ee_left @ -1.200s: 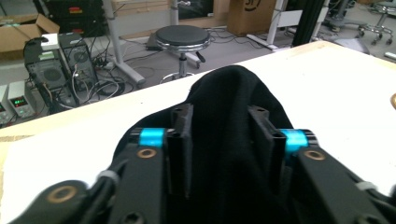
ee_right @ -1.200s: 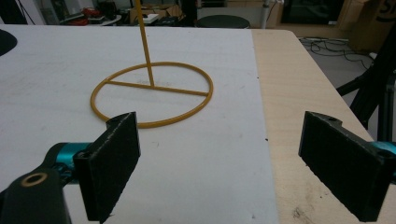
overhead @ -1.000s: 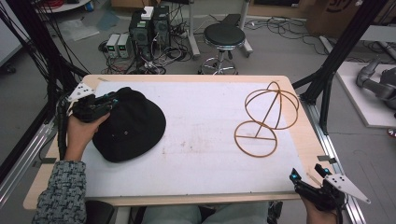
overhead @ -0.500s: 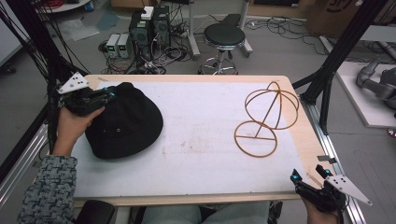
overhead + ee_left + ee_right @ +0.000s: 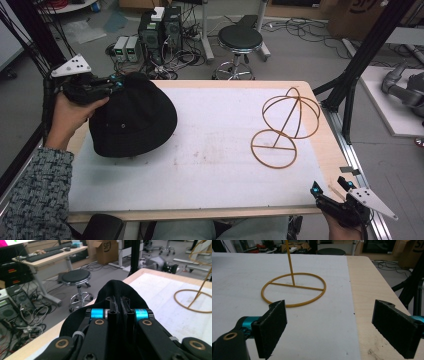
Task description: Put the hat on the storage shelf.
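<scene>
Black hat pinched in left tongs at far-left of worktop; right tongs released, off near-right corner.

Left tongs [image 5: 116, 83] clenched on rim fabric of black hat [image 5: 132, 117]; in left gripper view, jaws pressed together with black cloth between and draped beyond. Hat tilted, far-left edge raised by the grip, near edge resting on white mat [image 5: 200, 165]. Left hand [image 5: 70, 112] wrapped around gripper body, patterned sleeve [image 5: 35, 200] at bottom left. Yellow wire hat stand [image 5: 285, 125] upright on right part of mat, well apart from hat; ring base flat, domed frame on slanted stem. Right tongs [image 5: 329, 327] spread wide, nothing between, aimed at stand base over mat and bare wooden worktop [image 5: 372, 290] edge. Black stool [image 5: 240, 37] on floor beyond worktop.
</scene>
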`<state>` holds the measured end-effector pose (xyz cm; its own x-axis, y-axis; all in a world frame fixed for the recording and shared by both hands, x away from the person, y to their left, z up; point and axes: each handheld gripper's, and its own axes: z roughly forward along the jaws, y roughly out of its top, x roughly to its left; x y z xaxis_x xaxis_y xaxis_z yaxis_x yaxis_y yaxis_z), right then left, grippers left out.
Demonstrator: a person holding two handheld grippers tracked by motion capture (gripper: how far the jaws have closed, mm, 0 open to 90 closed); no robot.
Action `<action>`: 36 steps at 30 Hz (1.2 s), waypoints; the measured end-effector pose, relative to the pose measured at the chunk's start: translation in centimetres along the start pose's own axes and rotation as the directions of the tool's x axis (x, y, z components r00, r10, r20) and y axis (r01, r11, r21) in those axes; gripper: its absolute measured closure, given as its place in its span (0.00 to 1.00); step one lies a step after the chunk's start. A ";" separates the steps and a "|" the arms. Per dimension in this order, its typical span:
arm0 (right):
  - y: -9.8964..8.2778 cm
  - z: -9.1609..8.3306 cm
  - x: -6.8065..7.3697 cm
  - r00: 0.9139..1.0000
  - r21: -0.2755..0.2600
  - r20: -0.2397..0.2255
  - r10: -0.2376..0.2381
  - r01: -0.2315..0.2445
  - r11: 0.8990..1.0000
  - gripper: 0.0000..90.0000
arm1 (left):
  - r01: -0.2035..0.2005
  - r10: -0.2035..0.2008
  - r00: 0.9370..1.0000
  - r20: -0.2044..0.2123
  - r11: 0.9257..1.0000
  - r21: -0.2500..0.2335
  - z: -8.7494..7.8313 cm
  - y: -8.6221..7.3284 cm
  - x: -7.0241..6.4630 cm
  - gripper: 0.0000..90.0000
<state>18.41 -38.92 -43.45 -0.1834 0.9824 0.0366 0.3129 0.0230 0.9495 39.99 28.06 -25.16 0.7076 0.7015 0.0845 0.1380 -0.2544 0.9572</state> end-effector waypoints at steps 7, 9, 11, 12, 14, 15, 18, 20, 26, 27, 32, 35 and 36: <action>0.2 0.5 0.3 1.000 -0.003 -0.019 -0.024 0.024 1.000 0.14 | -0.018 0.019 0.999 0.026 1.000 -0.013 0.4 2.5 0.4 0.96; 0.3 0.7 0.6 0.999 -0.002 -0.027 -0.042 0.042 0.999 0.14 | -0.023 0.023 0.999 0.037 1.000 -0.016 0.5 3.2 0.5 0.95; 0.4 0.9 0.8 0.998 0.003 -0.033 -0.051 0.052 0.999 0.14 | -0.024 0.025 0.999 0.043 0.999 -0.021 0.6 3.8 0.7 0.96; 0.4 1.0 0.9 0.998 0.002 -0.036 -0.055 0.055 0.998 0.14 | -0.019 0.021 0.999 0.048 0.999 -0.025 0.6 4.1 0.9 0.96; 0.5 1.1 0.9 0.997 0.007 -0.042 -0.063 0.064 0.998 0.14 | -0.019 0.021 0.998 0.053 0.999 -0.029 0.7 4.7 1.1 0.96; 0.5 1.3 1.0 0.997 0.002 -0.044 -0.059 0.059 0.998 0.14 | -0.021 0.023 0.998 0.056 0.999 -0.029 0.8 5.0 1.2 0.96; 0.6 1.8 1.1 0.996 0.010 -0.057 -0.068 0.069 0.998 0.14 | -0.030 0.032 0.998 0.063 0.999 -0.031 1.1 6.0 1.3 0.96; 0.7 2.2 1.2 0.995 0.007 -0.063 -0.081 0.082 0.997 0.14 | -0.032 0.034 0.997 0.065 0.999 -0.034 1.2 6.7 1.3 0.95; 0.9 3.0 1.6 0.992 0.019 -0.082 -0.097 0.099 0.995 0.14 | -0.040 0.044 0.995 0.084 0.998 -0.045 1.8 8.3 1.2 0.95; 0.9 3.1 1.6 0.991 0.015 -0.084 -0.103 0.104 0.994 0.14 | -0.040 0.044 0.995 0.084 0.998 -0.048 2.0 8.5 1.2 0.95; 1.0 3.4 1.8 0.990 0.011 -0.092 -0.106 0.107 0.994 0.14 | -0.071 0.076 0.991 0.109 0.996 -0.049 2.8 10.3 0.7 0.95; 1.2 3.8 1.8 0.989 0.005 -0.098 -0.114 0.116 0.993 0.14 | -0.082 0.089 0.988 0.126 0.995 -0.057 3.2 11.7 0.4 0.95; 1.2 3.9 1.8 0.988 0.003 -0.098 -0.118 0.118 0.993 0.14 | -0.091 0.098 0.987 0.129 0.994 -0.058 3.4 12.1 0.2 0.95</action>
<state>22.12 -36.41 -43.46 -0.3095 0.9498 -0.0449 0.2914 0.1397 0.9463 44.15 22.88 -14.48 0.8013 0.5814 0.1409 0.0330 -0.2782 0.9600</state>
